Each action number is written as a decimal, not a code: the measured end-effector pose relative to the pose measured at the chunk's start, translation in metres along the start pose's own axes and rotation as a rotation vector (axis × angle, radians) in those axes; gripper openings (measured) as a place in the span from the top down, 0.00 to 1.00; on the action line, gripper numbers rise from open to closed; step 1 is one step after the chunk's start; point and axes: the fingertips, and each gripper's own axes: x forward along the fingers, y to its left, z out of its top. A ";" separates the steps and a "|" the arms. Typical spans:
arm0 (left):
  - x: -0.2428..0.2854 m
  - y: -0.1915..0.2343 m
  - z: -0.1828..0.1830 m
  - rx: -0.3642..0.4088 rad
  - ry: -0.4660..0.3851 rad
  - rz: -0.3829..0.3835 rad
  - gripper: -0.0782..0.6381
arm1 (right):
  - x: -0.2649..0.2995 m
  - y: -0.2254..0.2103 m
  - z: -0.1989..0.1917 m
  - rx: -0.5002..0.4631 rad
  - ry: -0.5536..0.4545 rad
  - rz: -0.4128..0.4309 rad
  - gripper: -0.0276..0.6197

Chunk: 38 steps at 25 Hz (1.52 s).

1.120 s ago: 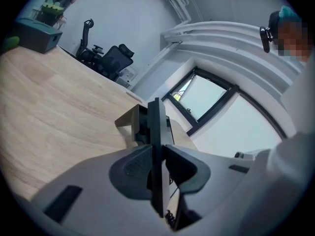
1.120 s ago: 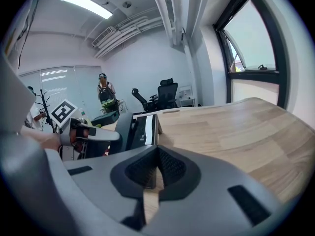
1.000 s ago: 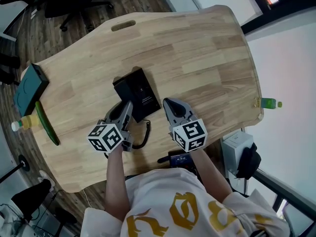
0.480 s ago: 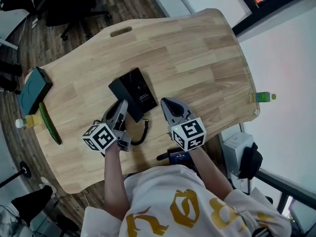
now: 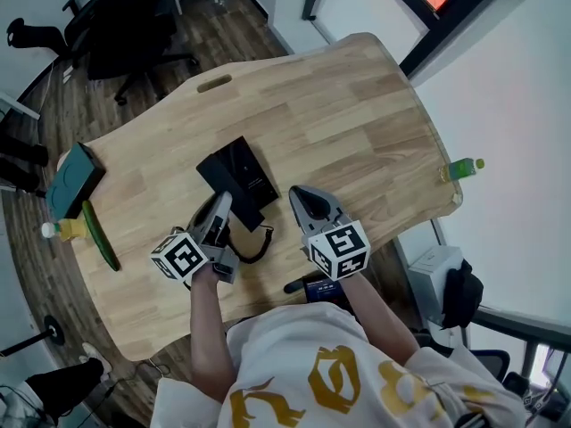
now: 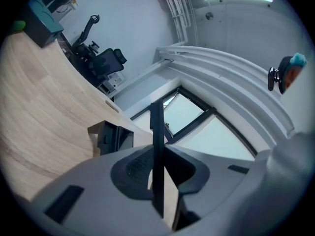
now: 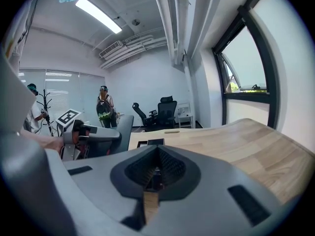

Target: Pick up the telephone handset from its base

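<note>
The black telephone base (image 5: 236,176) lies on the wooden table (image 5: 348,114); in the left gripper view the base (image 6: 110,137) shows ahead and lower. My left gripper (image 5: 219,205) is at the base's near left corner, shut on the black handset (image 6: 156,132), which stands as a thin dark bar between the jaws. In the head view the gripper hides most of the handset. A coiled black cord (image 5: 256,248) loops down beside it. My right gripper (image 5: 300,194) hovers just right of the base, shut with nothing held (image 7: 156,154).
A teal box (image 5: 71,178), a long green object (image 5: 100,243) and a yellow bottle (image 5: 61,231) sit at the table's left end. A green bottle (image 5: 460,168) lies at the right edge. Office chairs (image 5: 134,25) stand beyond the table. People (image 7: 104,109) stand far off.
Both grippers have risen a little off the table, the left one carrying the handset. The head view has shifted, so the table sits differently in the frame.
</note>
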 end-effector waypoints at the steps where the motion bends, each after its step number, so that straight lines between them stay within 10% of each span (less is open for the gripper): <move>1: -0.001 -0.004 0.000 0.002 0.000 -0.011 0.79 | -0.003 -0.001 0.002 0.000 -0.007 -0.006 0.95; 27: -0.043 -0.097 0.013 -0.020 -0.011 -0.309 0.79 | -0.055 0.015 0.041 -0.038 -0.153 -0.065 0.95; 38: -0.044 -0.108 -0.007 0.054 0.073 -0.320 0.79 | -0.059 0.016 0.040 -0.031 -0.163 -0.053 0.95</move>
